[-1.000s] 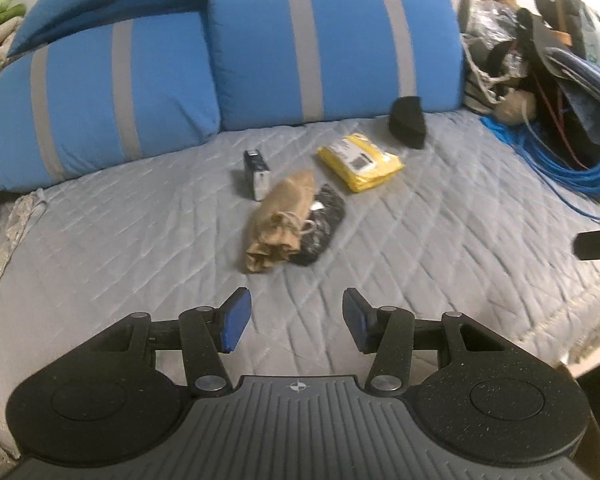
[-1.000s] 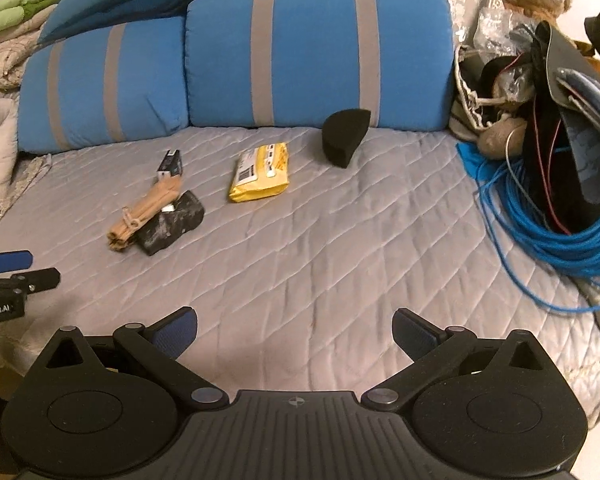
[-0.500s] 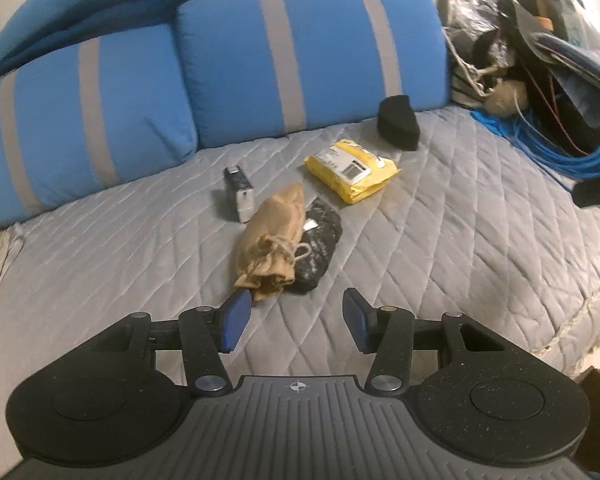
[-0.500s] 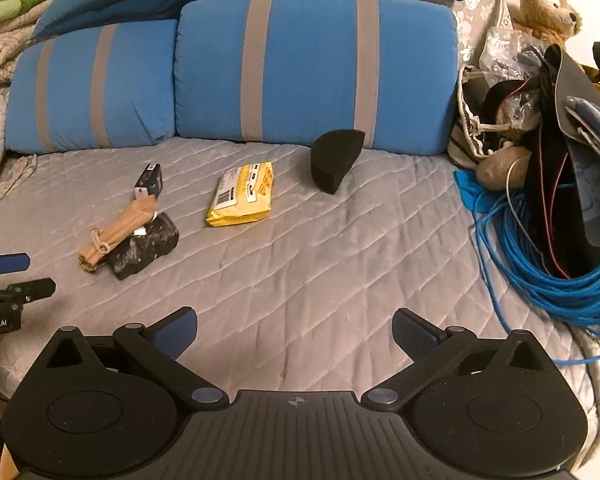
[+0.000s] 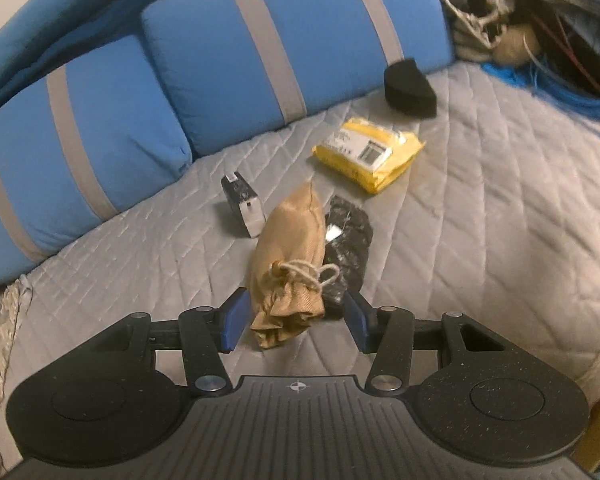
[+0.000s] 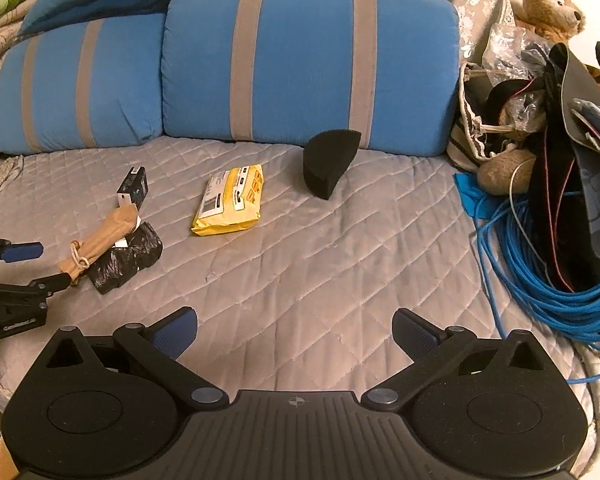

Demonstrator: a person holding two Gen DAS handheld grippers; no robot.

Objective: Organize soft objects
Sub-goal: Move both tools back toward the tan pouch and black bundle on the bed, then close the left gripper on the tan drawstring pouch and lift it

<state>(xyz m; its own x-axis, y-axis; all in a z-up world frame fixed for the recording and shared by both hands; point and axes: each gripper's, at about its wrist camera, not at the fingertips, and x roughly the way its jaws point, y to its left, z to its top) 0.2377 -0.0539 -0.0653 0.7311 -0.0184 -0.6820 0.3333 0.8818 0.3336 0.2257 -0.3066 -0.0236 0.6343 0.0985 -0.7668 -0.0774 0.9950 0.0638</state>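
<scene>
Fingers on my left gripper (image 5: pixel 295 320) stand apart around the gathered neck of the tan drawstring pouch (image 5: pixel 290 256); I see a gap at each blue pad, so nothing is grasped. The right gripper (image 6: pixel 296 336) hangs spread wide over bare quilt, holding nothing.

The pouch lies on a grey quilted bed cover (image 6: pixel 320 264), touching a crumpled black plastic bag (image 5: pixel 346 240) on its right side. Just beyond its far end is a small black box (image 5: pixel 242 206), then a yellow padded mailer (image 5: pixel 370 154), and near the pillows a black foam wedge (image 6: pixel 328 160), all apart from one another. Two blue pillows with grey stripes (image 6: pixel 300 64) line the back of the bed, with darker blue bedding piled over them.

On the right edge I see a coil of blue cable (image 6: pixel 548 272) spilling onto the quilt beside a heap of bags and straps, and a brown teddy bear (image 6: pixel 548 4) above it. That heap is too tangled for me to sort out. Folded green and pale cloth at the top left is cut off by the frame. From the right wrist view, the left gripper's lower finger seems to cover the pouch's mouth.
</scene>
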